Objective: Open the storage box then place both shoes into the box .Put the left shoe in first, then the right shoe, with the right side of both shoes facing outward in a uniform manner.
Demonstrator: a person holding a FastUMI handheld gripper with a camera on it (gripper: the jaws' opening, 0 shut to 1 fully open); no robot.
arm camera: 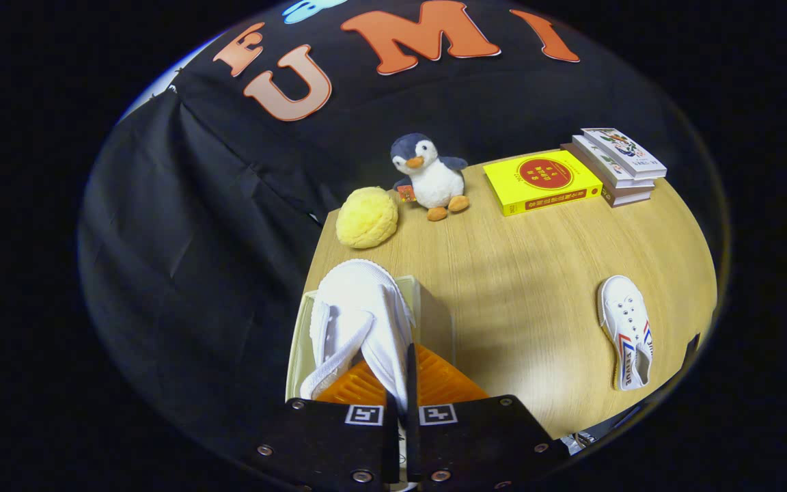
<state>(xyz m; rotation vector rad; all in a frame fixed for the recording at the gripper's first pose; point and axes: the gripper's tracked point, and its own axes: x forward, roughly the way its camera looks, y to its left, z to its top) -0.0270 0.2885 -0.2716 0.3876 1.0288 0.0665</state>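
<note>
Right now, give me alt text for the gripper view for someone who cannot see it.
The tongs are shut on a white shoe, held over the pale storage box at the wooden table's edge. The second white shoe lies apart on the table; beyond sit a yellow sponge, a plush penguin, a yellow book and stacked books.

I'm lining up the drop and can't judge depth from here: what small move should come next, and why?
Probably lower a little further before letting go. The tool is shut on the white shoe, pinching its upper, and the shoe hangs over the open storage box, toe ahead, seemingly not yet settled inside. The other shoe lies on the table for afterwards.
</note>
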